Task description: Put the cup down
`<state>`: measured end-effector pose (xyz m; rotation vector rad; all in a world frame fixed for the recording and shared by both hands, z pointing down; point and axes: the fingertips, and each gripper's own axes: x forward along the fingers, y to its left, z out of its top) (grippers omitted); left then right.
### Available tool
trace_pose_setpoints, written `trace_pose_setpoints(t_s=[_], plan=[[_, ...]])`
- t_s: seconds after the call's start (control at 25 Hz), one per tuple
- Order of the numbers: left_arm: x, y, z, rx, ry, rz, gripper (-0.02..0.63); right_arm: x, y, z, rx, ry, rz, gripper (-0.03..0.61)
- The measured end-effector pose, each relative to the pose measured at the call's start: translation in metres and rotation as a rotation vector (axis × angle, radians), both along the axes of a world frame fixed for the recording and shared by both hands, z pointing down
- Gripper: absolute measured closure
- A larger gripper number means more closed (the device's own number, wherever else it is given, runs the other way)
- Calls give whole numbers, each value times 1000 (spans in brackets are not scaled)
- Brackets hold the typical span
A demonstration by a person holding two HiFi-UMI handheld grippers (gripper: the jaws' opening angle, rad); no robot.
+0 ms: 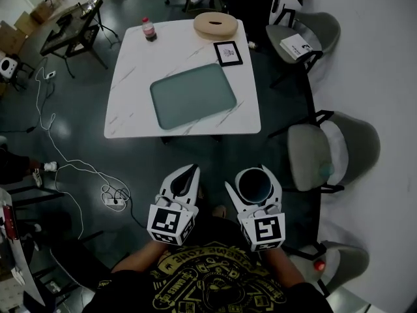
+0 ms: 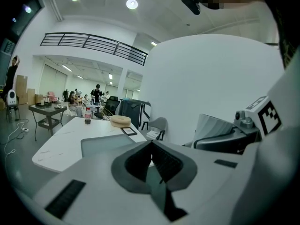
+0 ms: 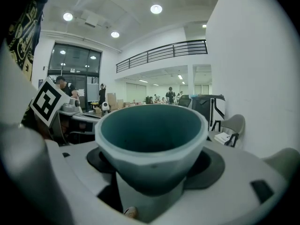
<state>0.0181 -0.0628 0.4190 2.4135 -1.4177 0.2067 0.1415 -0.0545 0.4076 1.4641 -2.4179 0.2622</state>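
A grey cup (image 3: 150, 149) with a dark teal inside sits upright between the jaws of my right gripper (image 1: 253, 186), which is shut on it. From the head view the cup (image 1: 253, 184) shows as a dark round mouth, held over the floor well short of the white table (image 1: 130, 90). My left gripper (image 1: 185, 178) hangs beside it on the left, its jaws shut together on nothing. In the left gripper view the jaws (image 2: 152, 161) meet in a point, with the table (image 2: 61, 142) ahead. A teal tray (image 1: 192, 95) lies in the table's middle.
On the table's far side stand a small bottle (image 1: 149, 29), a round tan wooden holder (image 1: 215, 25) and a black-framed card (image 1: 228, 53). Grey chairs (image 1: 326, 150) line the right wall. Cables (image 1: 71, 168) trail over the floor at left. People sit far back in the room.
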Motion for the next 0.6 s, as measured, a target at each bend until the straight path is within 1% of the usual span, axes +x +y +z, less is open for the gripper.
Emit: trace_pose_setpoints(t_s=[0.4,0.6], plan=[[-33,-50,1,3,37,-18,603,-33,-49,-7,-1,20,0,198],[-46,-71,1,5,65,-2,603,-47,-66,-6,0,21,2,198]])
